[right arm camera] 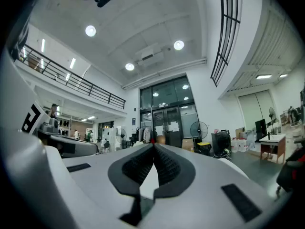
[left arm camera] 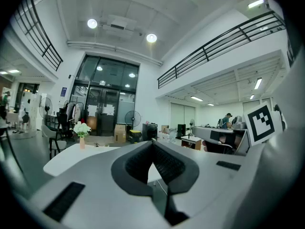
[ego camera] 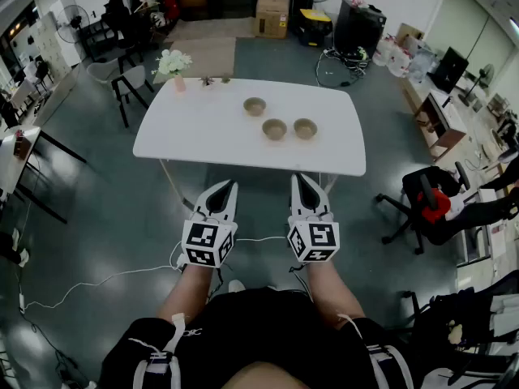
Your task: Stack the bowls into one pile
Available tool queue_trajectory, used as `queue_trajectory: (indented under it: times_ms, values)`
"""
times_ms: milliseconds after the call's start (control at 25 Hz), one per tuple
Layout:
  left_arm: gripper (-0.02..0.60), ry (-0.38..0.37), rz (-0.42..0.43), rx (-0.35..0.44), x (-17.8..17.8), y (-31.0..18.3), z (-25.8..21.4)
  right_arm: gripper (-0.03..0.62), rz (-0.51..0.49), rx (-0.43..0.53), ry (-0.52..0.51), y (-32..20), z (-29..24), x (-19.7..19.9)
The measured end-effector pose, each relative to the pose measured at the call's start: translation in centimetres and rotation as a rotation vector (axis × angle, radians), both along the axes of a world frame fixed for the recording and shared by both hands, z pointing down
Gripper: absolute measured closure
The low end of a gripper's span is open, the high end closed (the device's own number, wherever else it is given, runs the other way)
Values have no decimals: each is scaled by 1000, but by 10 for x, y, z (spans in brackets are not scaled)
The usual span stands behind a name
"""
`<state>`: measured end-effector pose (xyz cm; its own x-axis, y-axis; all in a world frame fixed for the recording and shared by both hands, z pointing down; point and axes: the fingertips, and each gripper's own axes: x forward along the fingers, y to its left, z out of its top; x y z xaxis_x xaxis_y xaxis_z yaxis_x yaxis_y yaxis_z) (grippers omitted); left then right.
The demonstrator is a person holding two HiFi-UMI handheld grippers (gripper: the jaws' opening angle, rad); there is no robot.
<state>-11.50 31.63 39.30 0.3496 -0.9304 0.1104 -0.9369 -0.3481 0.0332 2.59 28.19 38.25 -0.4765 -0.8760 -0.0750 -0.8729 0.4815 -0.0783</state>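
1. The room is a big hall with a grey floor. A white table (ego camera: pixel 203 140) stands in front of the person.
2. Three small brown bowls sit on the table, and none is stacked yet. The middle bowl (ego camera: pixel 274 129) and the right bowl (ego camera: pixel 305 128) are just beside each other. The far bowl (ego camera: pixel 255 106) is near them, a bit back and to the left.
3. A vase of white flowers (ego camera: pixel 173 63) stands at the far left corner of the table, well apart from the bowls.
4. The left gripper (ego camera: pixel 228 187) and the right gripper (ego camera: pixel 302 180) are close to the person's body and have not reached the table. Each has its jaws pressed together with nothing in them.
5. The jaws must open before they reach a bowl. If they come in closed, I think they would just push the bowl across the smooth table.
6. A bowl has to be pinched by its thin rim. A weak pinch could let it tip or slip out.
7. Two bowls sit so close that reaching for one might bump the other.
8. A bowl let go off-centre could sit crooked and make the pile wobble.
9. A white cable (ego camera: pixel 97 282) lies on the floor near the person's feet. Stepping forward could catch it.
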Motion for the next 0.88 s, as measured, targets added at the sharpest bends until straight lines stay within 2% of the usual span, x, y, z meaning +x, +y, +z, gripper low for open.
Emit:
queue_trajectory:
  times_ms: [640, 880]
  values:
    - [568, 16, 23, -11, -22, -20, 4, 579, 21, -15, 13, -17, 8, -23]
    - [569, 23, 41, -8, -47, -26, 8, 579, 38, -22, 31, -19, 14, -50]
